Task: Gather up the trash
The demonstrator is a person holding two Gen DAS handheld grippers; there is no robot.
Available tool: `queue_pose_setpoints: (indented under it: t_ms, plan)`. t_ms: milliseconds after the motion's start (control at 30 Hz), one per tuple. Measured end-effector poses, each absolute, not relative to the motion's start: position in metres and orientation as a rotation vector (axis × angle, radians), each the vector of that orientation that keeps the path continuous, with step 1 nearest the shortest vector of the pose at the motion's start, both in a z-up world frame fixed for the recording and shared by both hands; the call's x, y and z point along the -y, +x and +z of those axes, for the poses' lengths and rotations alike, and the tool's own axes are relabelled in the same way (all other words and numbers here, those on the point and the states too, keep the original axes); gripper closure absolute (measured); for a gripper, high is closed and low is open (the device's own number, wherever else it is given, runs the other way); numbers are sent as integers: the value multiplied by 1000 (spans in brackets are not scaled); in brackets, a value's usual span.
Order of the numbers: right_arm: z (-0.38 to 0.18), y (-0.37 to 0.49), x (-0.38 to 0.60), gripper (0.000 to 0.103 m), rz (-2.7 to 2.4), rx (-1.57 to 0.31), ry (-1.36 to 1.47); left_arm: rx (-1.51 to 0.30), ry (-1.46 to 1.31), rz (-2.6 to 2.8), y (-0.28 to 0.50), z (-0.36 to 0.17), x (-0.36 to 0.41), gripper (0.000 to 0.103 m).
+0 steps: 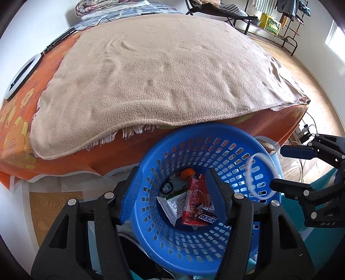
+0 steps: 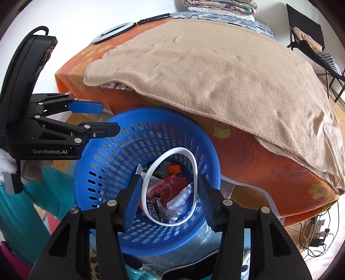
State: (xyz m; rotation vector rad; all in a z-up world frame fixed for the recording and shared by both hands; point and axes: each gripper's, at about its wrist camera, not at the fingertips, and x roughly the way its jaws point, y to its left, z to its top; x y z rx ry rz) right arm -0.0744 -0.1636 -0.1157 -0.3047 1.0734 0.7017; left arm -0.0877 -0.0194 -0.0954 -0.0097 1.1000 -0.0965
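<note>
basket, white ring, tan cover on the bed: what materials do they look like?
Blue basket: moulded plastic, slightly glossy, going by its uniform slotted walls and smooth rolled rim.
White ring: probably thin plastic or rubbery band, smooth; bent to an oval, so likely flexible.
Tan cover: fleece-like fabric, matte, with fuzzy nap, soft creases and a stitched edge.

Black left gripper (image 2: 108, 118) with blue ribbed pads, silver screws, "GenRobot.AI" lettering; right gripper (image 1: 278, 167) alike; teal sleeve (image 2: 43, 193).

A home bedroom is shown: a bed (image 1: 172, 71) covered by a beige blanket (image 2: 215, 75) over an orange floral sheet (image 1: 19, 129), folded quilts (image 2: 220, 5), a clothes rack (image 1: 286, 13), wooden flooring (image 1: 319, 103).
</note>
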Motion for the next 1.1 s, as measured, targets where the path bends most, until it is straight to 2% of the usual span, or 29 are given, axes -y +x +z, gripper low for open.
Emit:
queue_pose_setpoints:
  t_ms: [133, 200, 233, 500, 600, 800, 933, 1100]
  plan:
    - [-112, -75, 164, 49, 680, -1052, -318, -1085, -29, -86, -86, -89, 16, 39]
    - [-110, -75, 164, 38, 666, -1042, -322, -1072, -36, -80, -85, -84, 14, 33]
    - [-108, -75, 165, 37, 660, -1036, -320, -1062, -39, -76, -85, -81, 14, 31]
    - [-88, -68, 169, 37, 649, -998, -276, -987, -56, -69, -79, -47, 11, 31]
    - [-78, -64, 171, 37, 635, -974, -257, -951, -60, -70, -78, -32, 13, 26]
    - [-52, -49, 180, 35, 610, -929, -185, -885, -66, -74, -77, -2, 11, 25]
    - [-37, -38, 185, 30, 603, -900, -141, -833, -69, -69, -75, 16, 10, 17]
    - [-19, -25, 186, 30, 593, -860, -130, -776, -60, -69, -70, 37, 11, 13]
